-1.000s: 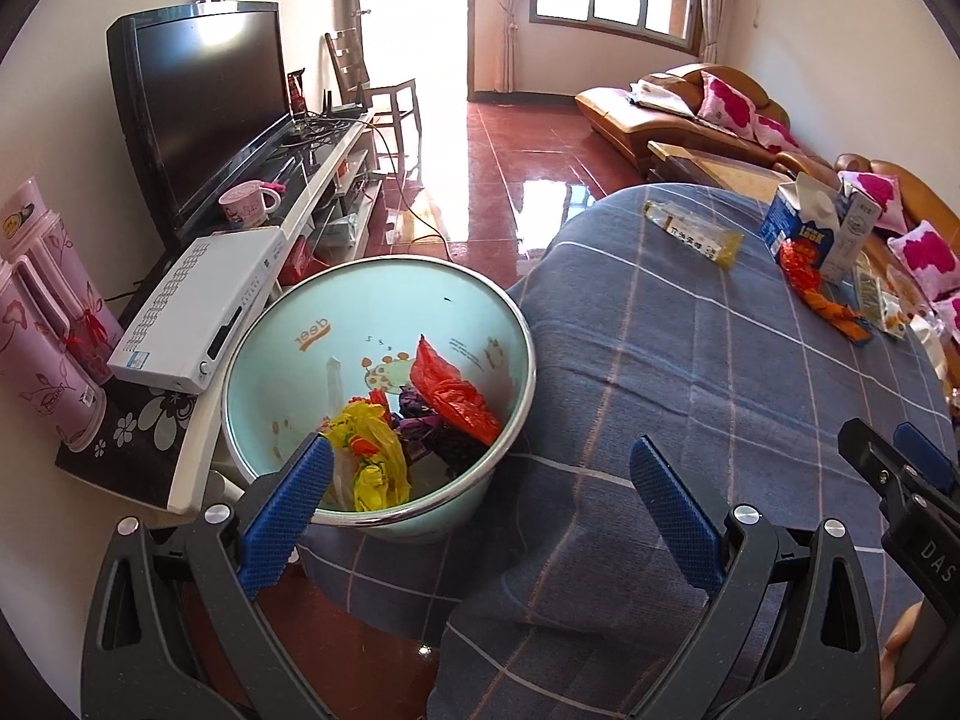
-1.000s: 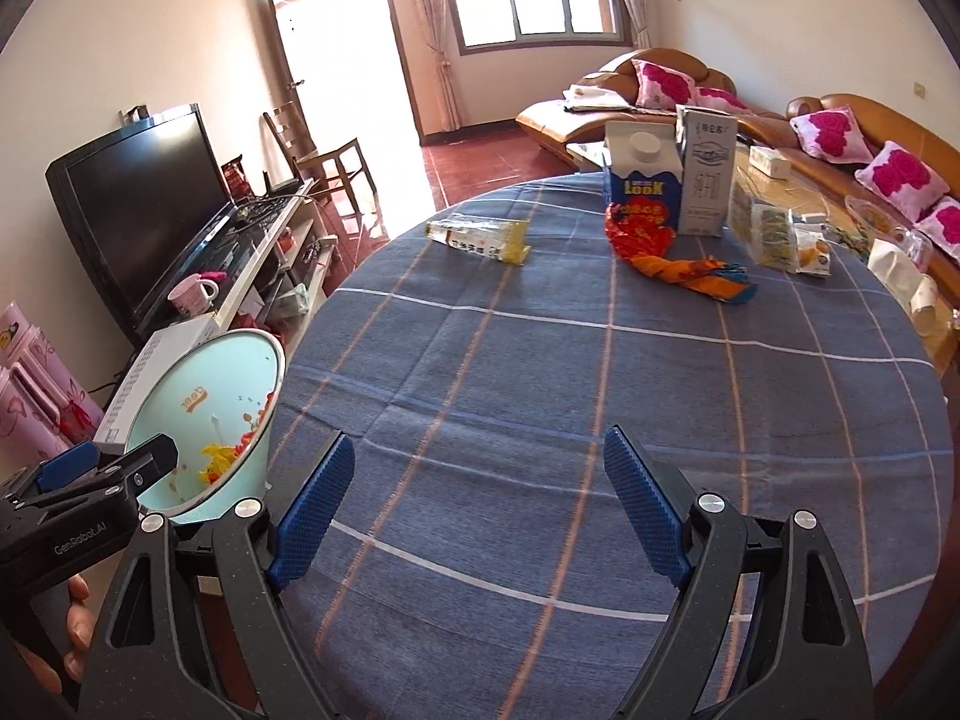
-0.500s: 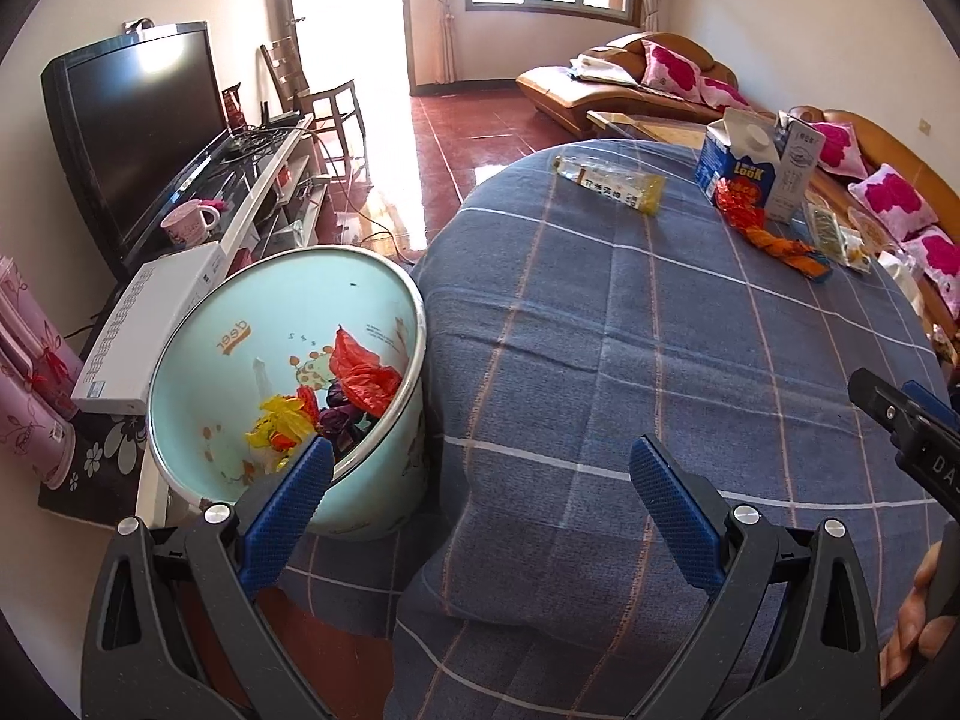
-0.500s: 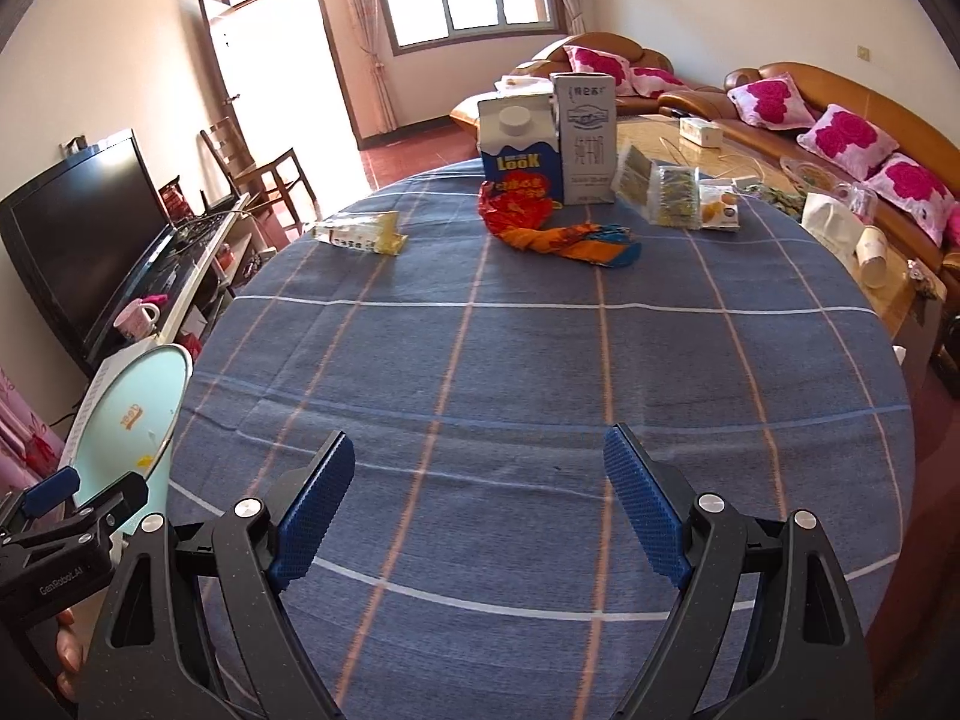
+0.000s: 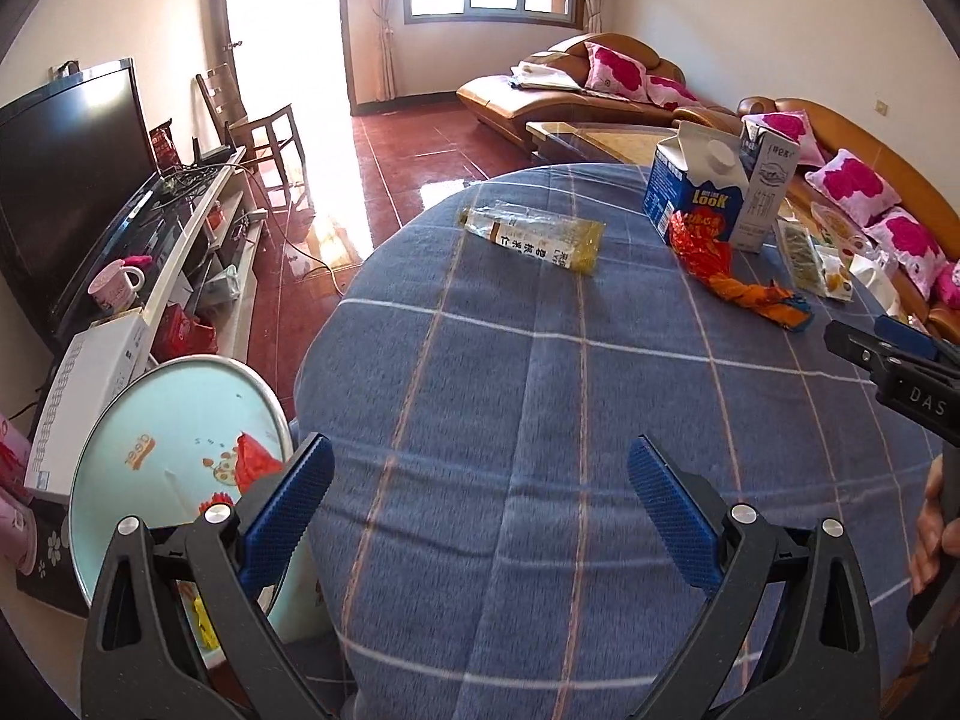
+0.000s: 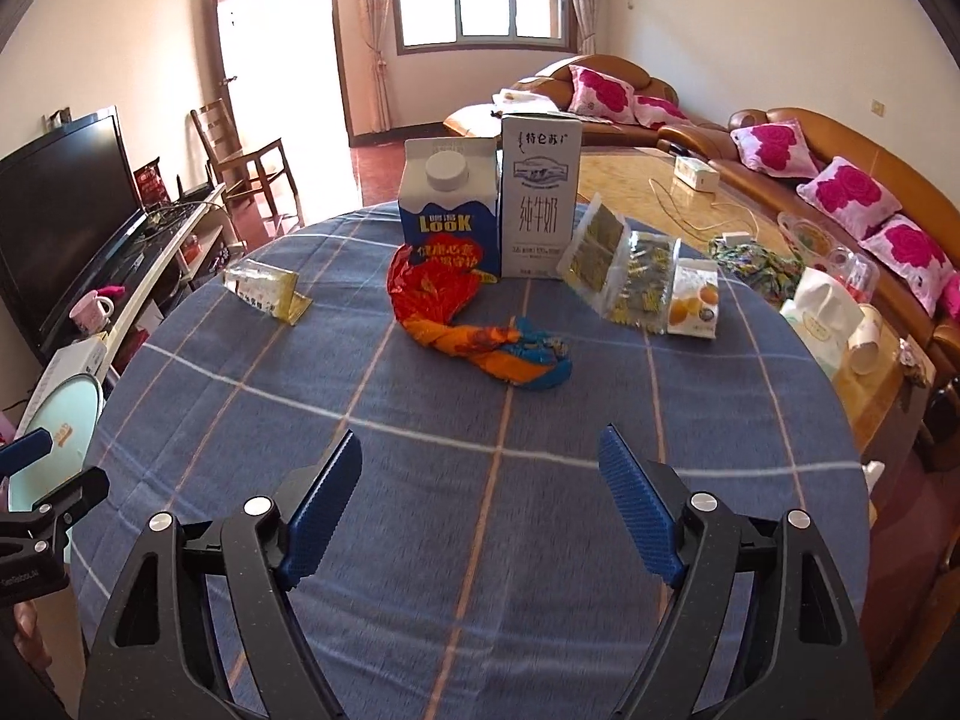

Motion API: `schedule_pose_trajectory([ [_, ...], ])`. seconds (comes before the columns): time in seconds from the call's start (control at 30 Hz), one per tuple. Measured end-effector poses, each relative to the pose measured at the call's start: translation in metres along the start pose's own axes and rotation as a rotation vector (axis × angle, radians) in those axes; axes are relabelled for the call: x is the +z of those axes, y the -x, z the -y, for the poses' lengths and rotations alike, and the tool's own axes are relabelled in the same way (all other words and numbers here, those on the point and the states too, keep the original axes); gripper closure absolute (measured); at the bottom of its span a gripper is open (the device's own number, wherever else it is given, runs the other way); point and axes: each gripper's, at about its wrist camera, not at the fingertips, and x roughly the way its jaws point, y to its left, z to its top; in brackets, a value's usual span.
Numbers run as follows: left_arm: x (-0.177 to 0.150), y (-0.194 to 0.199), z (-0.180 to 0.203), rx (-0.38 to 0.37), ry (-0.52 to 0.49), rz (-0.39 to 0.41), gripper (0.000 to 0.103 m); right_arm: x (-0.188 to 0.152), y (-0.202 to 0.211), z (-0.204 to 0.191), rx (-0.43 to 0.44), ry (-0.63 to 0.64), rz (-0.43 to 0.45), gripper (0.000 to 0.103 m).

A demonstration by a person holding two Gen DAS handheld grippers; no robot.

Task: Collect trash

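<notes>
A round table with a blue checked cloth carries trash: a yellow wrapper, a red crumpled wrapper, and an orange-blue twisted wrapper. A pale green bin with wrappers inside stands left of the table. My left gripper is open and empty over the table's near left edge. My right gripper is open and empty over the table's near middle.
A blue LOOK carton and a white milk carton stand at the far side. Snack packets, tissues and a paper cup lie right. A TV stand is left, sofas right.
Both grippers have swung right, away from the bin and toward the trash on the table. Both stay open and empty.
</notes>
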Motion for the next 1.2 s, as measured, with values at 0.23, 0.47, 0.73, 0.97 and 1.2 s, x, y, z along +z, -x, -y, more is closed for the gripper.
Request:
schedule_pose_trajectory([
  [0.23,0.031,-0.023,-0.008,0.007,0.021,-0.007,0.009,0.047,-0.059,0.013,0.106,0.101,-0.065,0.030],
  [0.47,0.053,-0.047,-0.017,0.017,0.062,-0.037,0.012,0.053,-0.109,-0.005,0.183,0.302,-0.185,0.038],
  [0.73,0.081,-0.072,0.001,0.016,0.066,-0.038,0.019,0.043,-0.102,0.001,0.216,0.310,-0.192,0.079],
  [0.97,0.119,-0.115,0.028,0.045,0.148,-0.031,0.019,0.030,-0.053,0.049,0.111,0.100,-0.127,0.087],
  [1.2,0.129,-0.172,0.049,0.057,0.235,-0.136,0.043,0.007,-0.024,0.100,0.048,-0.018,-0.117,0.087],
])
